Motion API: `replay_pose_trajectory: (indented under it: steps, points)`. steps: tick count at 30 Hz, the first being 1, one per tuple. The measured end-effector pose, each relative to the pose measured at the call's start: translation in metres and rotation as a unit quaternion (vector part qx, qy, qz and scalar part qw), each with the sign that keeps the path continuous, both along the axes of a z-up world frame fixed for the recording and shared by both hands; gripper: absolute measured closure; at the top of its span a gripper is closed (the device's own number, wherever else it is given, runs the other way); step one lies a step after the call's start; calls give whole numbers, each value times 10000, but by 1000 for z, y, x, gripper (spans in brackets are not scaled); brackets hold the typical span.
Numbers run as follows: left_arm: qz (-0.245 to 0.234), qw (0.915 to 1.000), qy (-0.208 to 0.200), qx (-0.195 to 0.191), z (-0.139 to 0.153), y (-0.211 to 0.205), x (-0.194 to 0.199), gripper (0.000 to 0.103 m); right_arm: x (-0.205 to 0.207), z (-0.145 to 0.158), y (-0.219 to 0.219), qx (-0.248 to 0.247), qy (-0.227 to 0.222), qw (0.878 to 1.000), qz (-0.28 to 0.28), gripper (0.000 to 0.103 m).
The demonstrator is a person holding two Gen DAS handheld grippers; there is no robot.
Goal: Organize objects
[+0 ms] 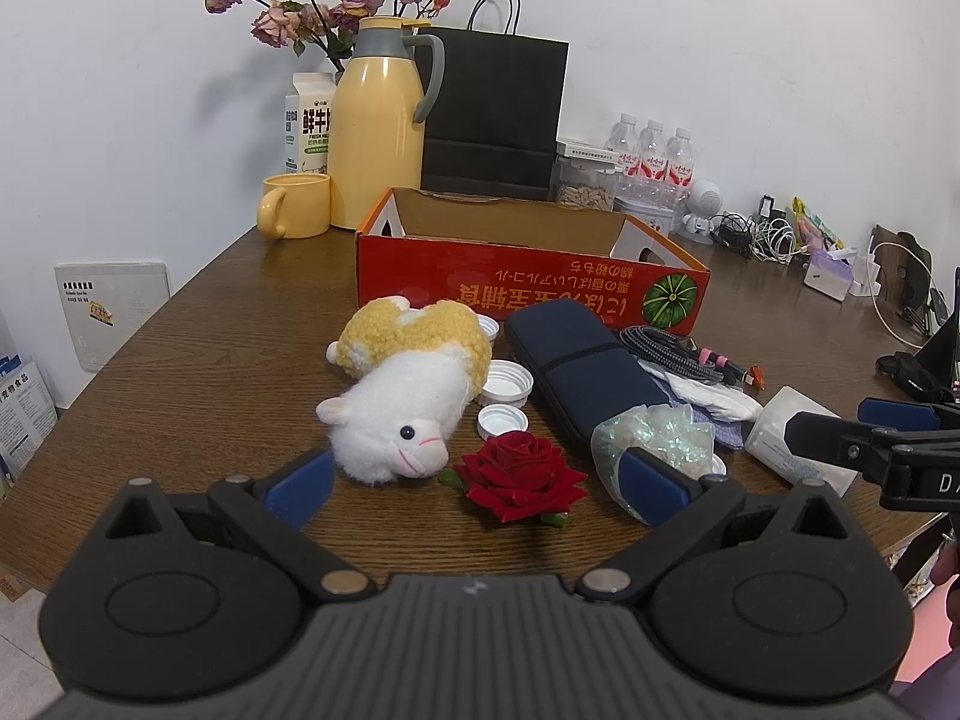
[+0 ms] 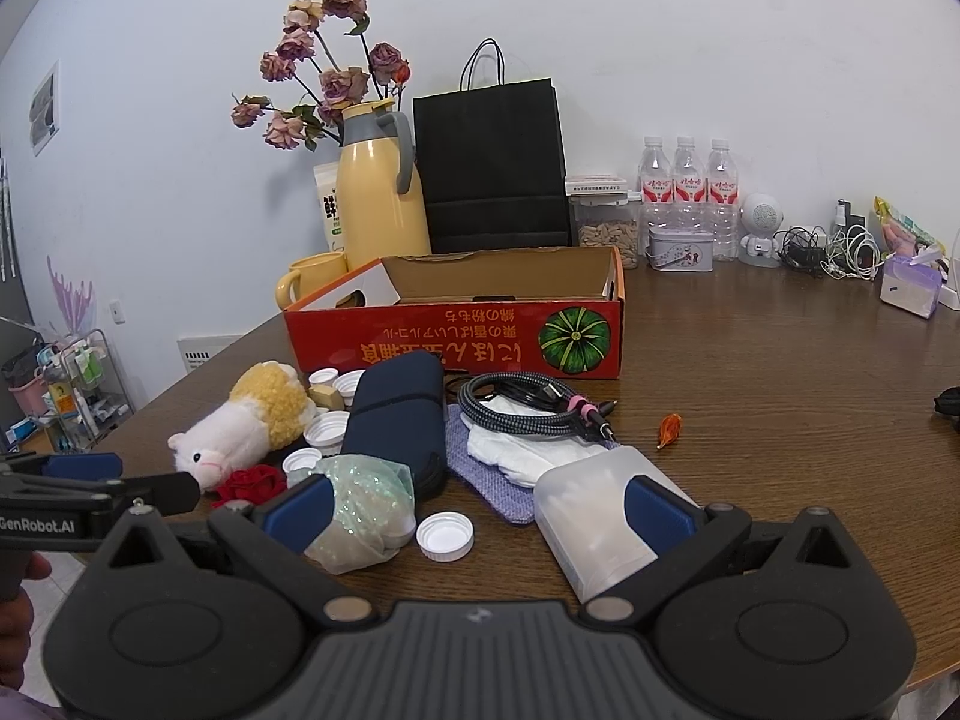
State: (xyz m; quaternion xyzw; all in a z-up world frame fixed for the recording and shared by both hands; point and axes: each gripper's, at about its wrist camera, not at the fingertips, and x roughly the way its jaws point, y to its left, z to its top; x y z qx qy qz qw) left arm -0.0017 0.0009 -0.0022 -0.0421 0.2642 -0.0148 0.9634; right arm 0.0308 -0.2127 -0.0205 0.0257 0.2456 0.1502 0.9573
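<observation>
1. The left hand-held gripper [image 1: 477, 483] hovers low over the brown wooden surface [image 1: 198, 372] with its blue-padded fingers spread wide apart, holding nothing; a red fabric rose [image 1: 519, 477] lies between them.
2. The right hand-held gripper [image 2: 479, 507] is likewise spread wide and empty; a white plastic bottle cap [image 2: 445, 535] lies in the gap, a crinkly iridescent bag [image 2: 360, 510] by its left finger and a translucent white plastic box [image 2: 591, 516] by its right.
3. Just beyond the rose lies a white and yellow plush sheep [image 1: 405, 396] on its side, with more white caps beside it.
4. A dark navy soft case [image 1: 579, 369] lies right of the sheep, next to a coiled braided cable [image 1: 672, 354].
5. Behind them stands an open, empty red cardboard box [image 1: 522, 282].
</observation>
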Motion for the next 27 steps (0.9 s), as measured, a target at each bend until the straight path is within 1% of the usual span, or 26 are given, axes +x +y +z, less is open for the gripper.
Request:
replay_pose_trajectory:
  steps: [11,16,22,27]
  points:
    - [-24,10000,14,-34,1,1,2,0,0,1,-1,-5,-8,10000,0,0]
    - [-130,9999,9,-87,0,-1,4,0,1,5,-5,-48,-51,10000,11,0]
    - [-159,9997,133,-164,-4,-1,12,0,5,0,-4,-152,-138,9998,2,0]
    - [-230,9993,263,-155,-10,-6,19,0,13,-3,-14,-274,-178,9994,-99,0]
